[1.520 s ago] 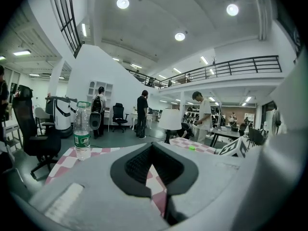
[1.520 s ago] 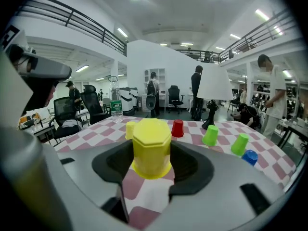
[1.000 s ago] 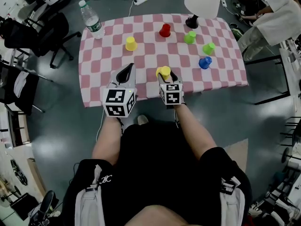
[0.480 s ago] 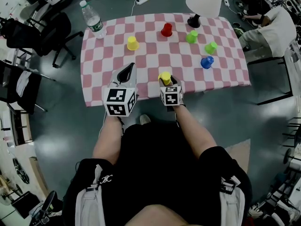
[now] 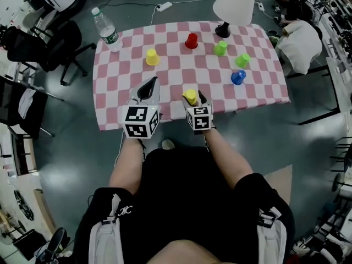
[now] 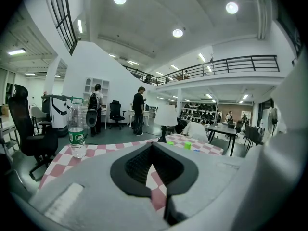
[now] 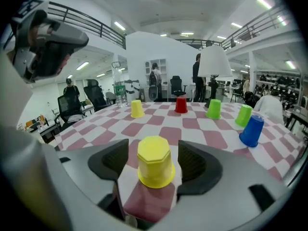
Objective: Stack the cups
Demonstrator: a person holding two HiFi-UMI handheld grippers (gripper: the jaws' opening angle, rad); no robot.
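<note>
Six cups sit upside down on the checkered counter [image 5: 115,87]. The one in play is the near yellow cup [image 7: 155,161], close to the counter's front edge and between the jaws of the right tool [image 5: 193,97]. Those jaws have just been opening. They now stand wide on either side of the cup, with a sliver of cloth showing between each pad and the wall, so the tool is released rather than gripping.

The cup looks like thin, light plastic. It should lift easily but would probably flex or pop out under a hard squeeze, and its smooth tapered wall may slip toward the narrow closed end. I judge the best hold to be across the wall low down, near the wider rim, with gentle pressure.

The left tool [image 5: 152,81] hovers just beside, its pads clenched together on nothing. Farther back stand another yellow cup [image 5: 152,56], a red cup [image 5: 191,40], a green cup [image 5: 220,48], a second green cup [image 5: 242,60] and a blue cup [image 5: 238,77], all apart from one another. A water bottle [image 5: 105,29] and a lamp [image 5: 234,4] occupy the far corners.
</note>
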